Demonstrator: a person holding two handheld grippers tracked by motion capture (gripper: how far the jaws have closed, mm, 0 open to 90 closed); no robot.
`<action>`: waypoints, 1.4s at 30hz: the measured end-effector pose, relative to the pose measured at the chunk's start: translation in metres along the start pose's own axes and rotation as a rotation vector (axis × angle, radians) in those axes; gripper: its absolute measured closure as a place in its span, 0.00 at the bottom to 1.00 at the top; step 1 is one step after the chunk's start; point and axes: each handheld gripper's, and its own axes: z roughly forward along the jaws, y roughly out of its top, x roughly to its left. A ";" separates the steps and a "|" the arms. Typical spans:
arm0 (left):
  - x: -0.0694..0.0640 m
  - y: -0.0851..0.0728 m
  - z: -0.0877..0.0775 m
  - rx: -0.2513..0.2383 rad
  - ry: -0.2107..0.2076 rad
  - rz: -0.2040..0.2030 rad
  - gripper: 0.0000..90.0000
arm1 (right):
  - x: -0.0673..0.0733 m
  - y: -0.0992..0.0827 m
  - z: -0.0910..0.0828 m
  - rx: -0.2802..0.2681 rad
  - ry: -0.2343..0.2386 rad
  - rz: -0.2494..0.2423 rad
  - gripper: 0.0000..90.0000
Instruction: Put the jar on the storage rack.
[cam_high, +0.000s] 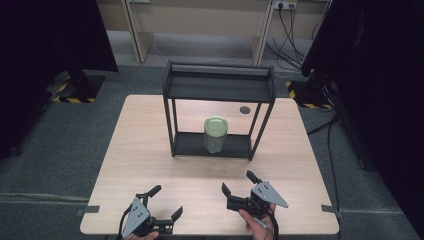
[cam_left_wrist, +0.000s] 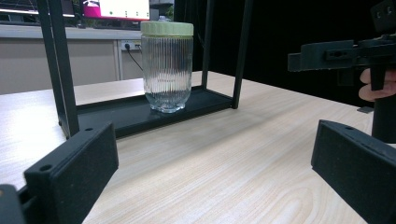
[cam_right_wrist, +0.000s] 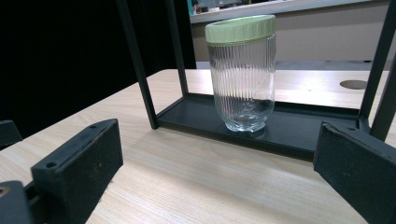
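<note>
One ribbed glass jar (cam_high: 215, 135) with a pale green lid (cam_high: 216, 124) stands upright on the bottom shelf of one black two-tier metal rack (cam_high: 220, 87), placed toward the far side of a light wooden table (cam_high: 145, 150). Two hand-held grippers rest near the table's front edge, well apart from the rack. The left gripper (cam_high: 167, 202) has its jaws spread wide, holding nothing. The right gripper (cam_high: 239, 182) is likewise wide open and empty, a hand (cam_high: 256, 223) gripping it from behind.

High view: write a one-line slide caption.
Lidded glass jar on a black rack's lower shelf, two open grippers waiting at the table's near edge.
</note>
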 end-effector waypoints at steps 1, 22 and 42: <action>0.000 0.000 0.000 0.000 0.000 0.000 0.00 | 0.000 0.000 -0.001 0.000 -0.001 0.000 0.02; 0.000 -0.001 0.001 0.003 -0.001 -0.005 0.00 | -0.010 -0.012 -0.021 0.028 -0.007 0.019 0.02; -0.001 -0.001 0.002 0.003 -0.005 -0.004 0.00 | -0.016 -0.022 -0.040 0.026 -0.012 0.047 0.02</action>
